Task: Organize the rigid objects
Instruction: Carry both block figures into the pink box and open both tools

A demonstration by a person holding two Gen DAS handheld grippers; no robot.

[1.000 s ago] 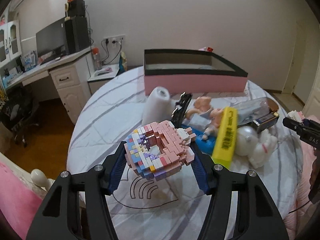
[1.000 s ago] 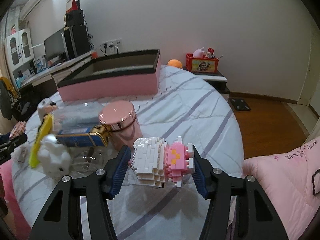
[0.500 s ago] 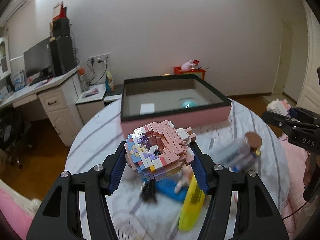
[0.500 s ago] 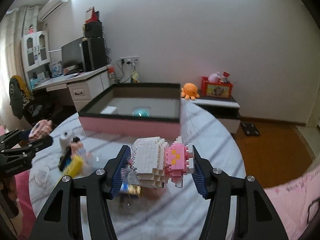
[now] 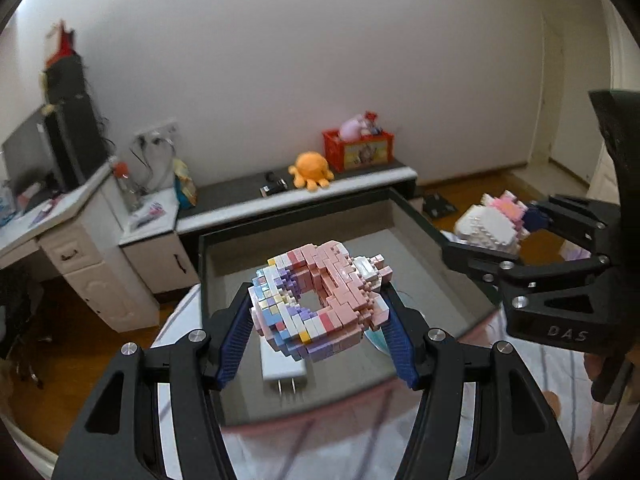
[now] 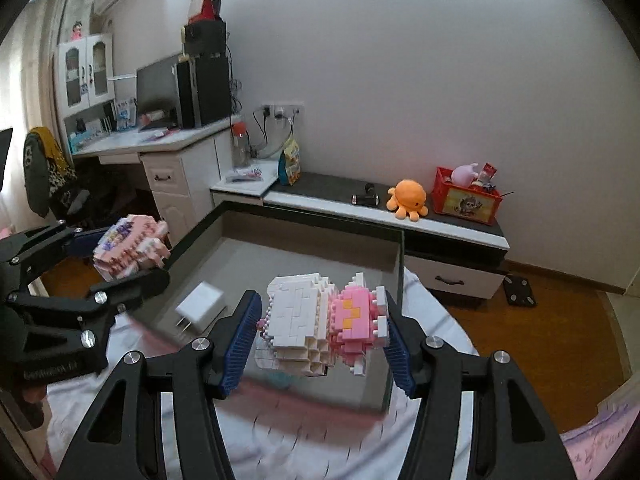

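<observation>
My left gripper (image 5: 316,332) is shut on a ring-shaped pink and pastel brick model (image 5: 320,304), held in the air over the pink storage box (image 5: 304,412) with a black rim. My right gripper (image 6: 320,336) is shut on a white and pink brick figure (image 6: 324,320), also above that pink storage box (image 6: 312,404). Each gripper shows in the other's view: the right gripper (image 5: 500,232) at the right edge, the left gripper (image 6: 124,248) at the left edge. On the box's grey floor lies a white charger plug (image 6: 200,306), also seen as the charger plug (image 5: 284,372) below the ring model.
The box stands on a round table with a striped white cloth (image 6: 432,312). Behind it runs a low bench (image 6: 360,204) with an orange plush octopus (image 6: 408,200) and a red crate (image 6: 468,196). A white desk (image 6: 168,152) stands at the left. Pink bedding (image 6: 600,444) lies at the lower right.
Both grippers have risen and travelled forward from the cluttered table middle to above the box, each keeping its brick model. The other toys have dropped out of view; the box's inside now shows.
</observation>
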